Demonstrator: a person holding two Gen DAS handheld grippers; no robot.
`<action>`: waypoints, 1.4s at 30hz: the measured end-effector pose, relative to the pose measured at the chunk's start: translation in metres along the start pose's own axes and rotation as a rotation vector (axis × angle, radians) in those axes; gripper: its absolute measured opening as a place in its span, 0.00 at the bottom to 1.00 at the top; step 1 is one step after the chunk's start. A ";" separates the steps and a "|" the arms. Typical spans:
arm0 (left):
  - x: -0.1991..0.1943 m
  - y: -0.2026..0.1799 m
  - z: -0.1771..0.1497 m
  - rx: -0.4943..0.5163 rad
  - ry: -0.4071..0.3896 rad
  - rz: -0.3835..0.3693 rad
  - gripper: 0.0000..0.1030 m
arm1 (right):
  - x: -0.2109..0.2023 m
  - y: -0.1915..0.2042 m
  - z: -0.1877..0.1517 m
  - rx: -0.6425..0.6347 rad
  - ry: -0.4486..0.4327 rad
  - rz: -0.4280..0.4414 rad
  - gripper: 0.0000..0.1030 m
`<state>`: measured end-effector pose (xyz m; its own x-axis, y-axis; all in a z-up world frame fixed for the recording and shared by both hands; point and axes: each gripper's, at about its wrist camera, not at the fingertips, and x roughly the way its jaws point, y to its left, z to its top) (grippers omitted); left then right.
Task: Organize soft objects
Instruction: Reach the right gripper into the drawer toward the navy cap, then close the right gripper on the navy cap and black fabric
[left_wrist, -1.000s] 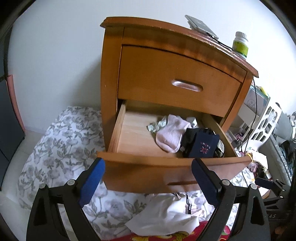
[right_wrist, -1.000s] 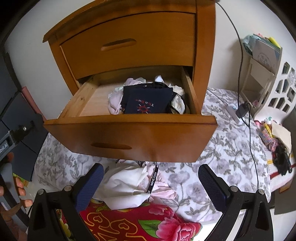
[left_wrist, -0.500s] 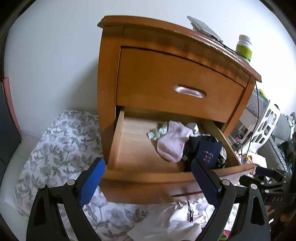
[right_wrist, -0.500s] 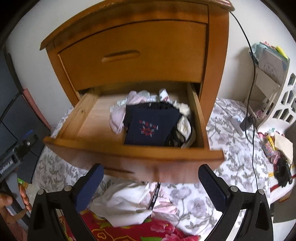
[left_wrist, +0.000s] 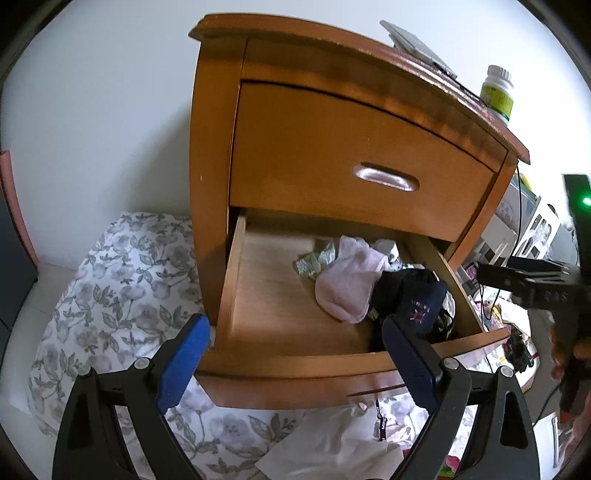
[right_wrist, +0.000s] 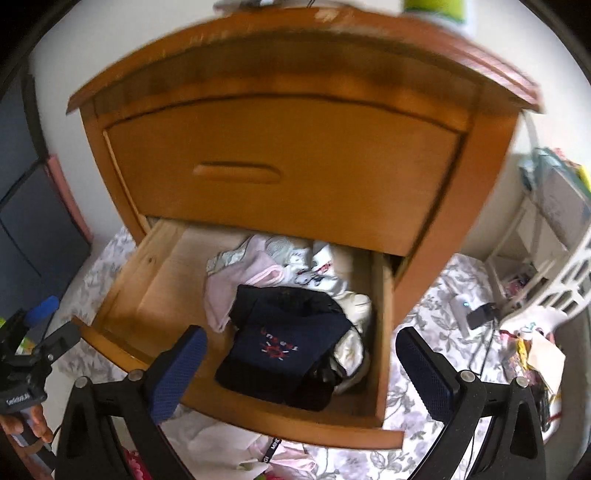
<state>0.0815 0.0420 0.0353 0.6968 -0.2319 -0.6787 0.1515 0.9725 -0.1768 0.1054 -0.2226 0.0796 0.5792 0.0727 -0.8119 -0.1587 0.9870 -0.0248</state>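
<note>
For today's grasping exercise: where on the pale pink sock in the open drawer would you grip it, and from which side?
Grip the pink sock at its rounded end nearest the drawer front, coming from above and from the bare left part of the drawer. That end lies free on the wood; its right side presses against the navy garment, which would probably get pinched too.

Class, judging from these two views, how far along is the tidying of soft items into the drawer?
Partly done: the open lower drawer already holds a pink sock and a navy garment. Both hand-held grippers, left and right, are open and empty. White clothing on the floor remains.
</note>
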 end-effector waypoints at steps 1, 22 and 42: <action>0.002 0.000 -0.001 0.000 0.008 0.002 0.92 | 0.007 0.000 0.002 0.002 0.023 0.004 1.00; 0.020 0.007 -0.011 0.006 0.082 -0.005 0.92 | 0.120 -0.001 0.009 0.193 0.371 0.007 0.94; 0.019 0.009 -0.013 0.011 0.088 -0.007 0.92 | 0.123 -0.021 -0.003 0.271 0.371 0.063 0.55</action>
<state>0.0872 0.0462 0.0110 0.6314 -0.2389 -0.7377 0.1640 0.9710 -0.1741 0.1783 -0.2351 -0.0216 0.2416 0.1263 -0.9621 0.0592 0.9877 0.1445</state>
